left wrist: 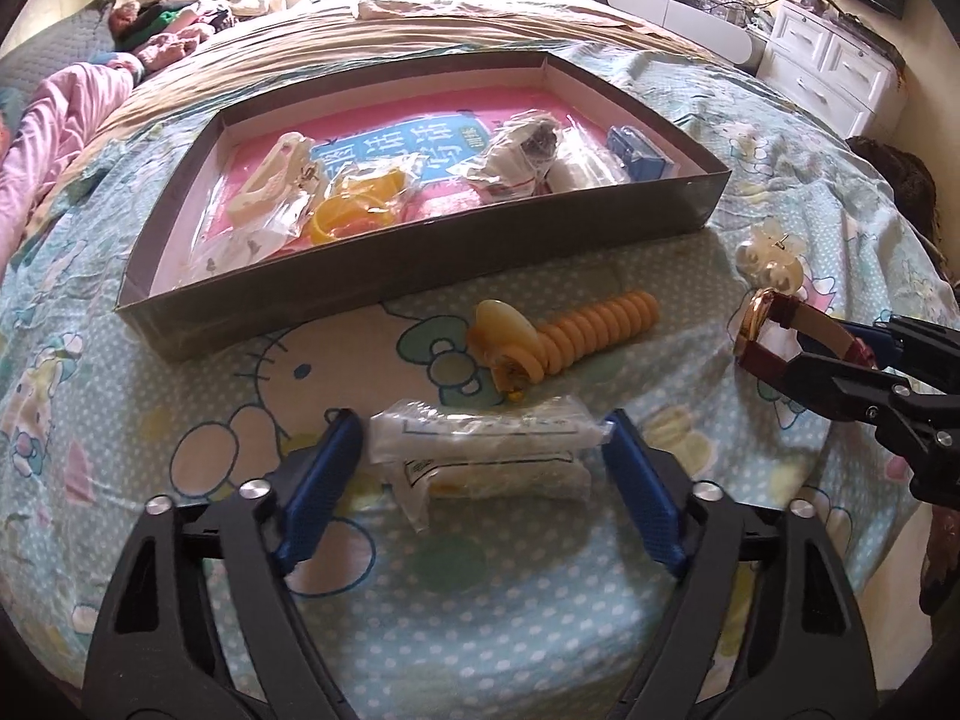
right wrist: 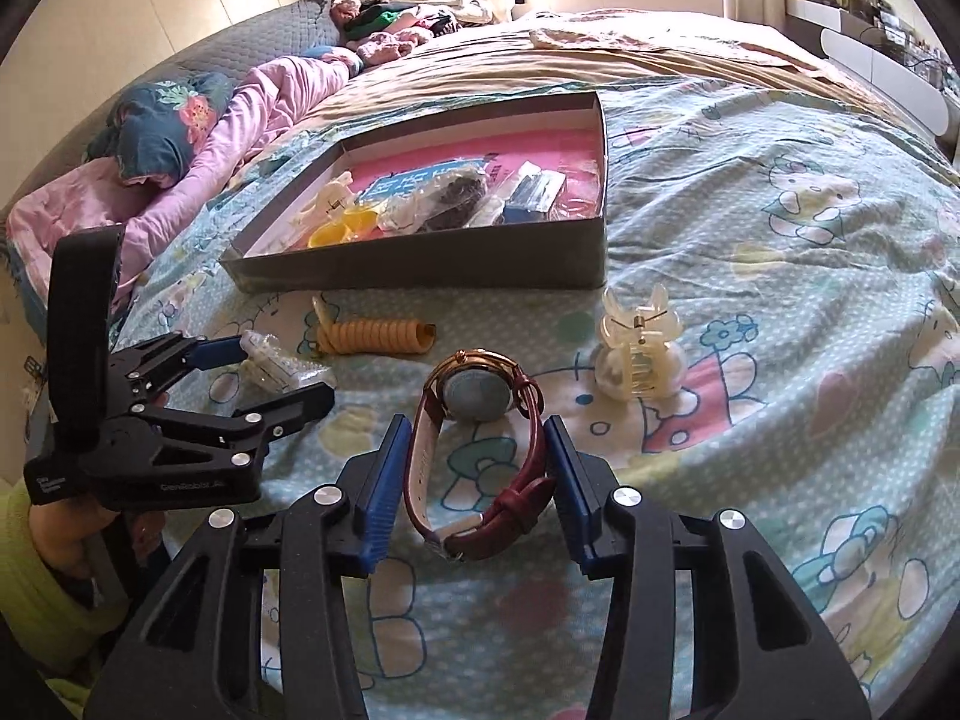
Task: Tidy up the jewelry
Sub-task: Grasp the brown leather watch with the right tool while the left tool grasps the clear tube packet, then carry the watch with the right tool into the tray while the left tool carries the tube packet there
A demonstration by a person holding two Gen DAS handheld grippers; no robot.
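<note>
A shallow dark box [left wrist: 420,252] with several bagged jewelry items stands on the bed; it also shows in the right wrist view [right wrist: 420,267]. My left gripper [left wrist: 483,429] is open, its pads on either side of a clear plastic packet [left wrist: 486,450] lying on the sheet, also seen in the right wrist view [right wrist: 276,360]. My right gripper [right wrist: 477,438] is open around a red-strapped watch [right wrist: 480,420] with a gold case, also in the left wrist view [left wrist: 774,330]. An orange spiral hair tie [left wrist: 576,330] and a pearly hair claw [right wrist: 639,354] lie loose in front of the box.
A Hello Kitty bedsheet [right wrist: 780,240] covers the bed. Pink bedding and pillows [right wrist: 228,132] lie at the left. White drawers [left wrist: 834,72] and a shelf unit stand beyond the bed at the right.
</note>
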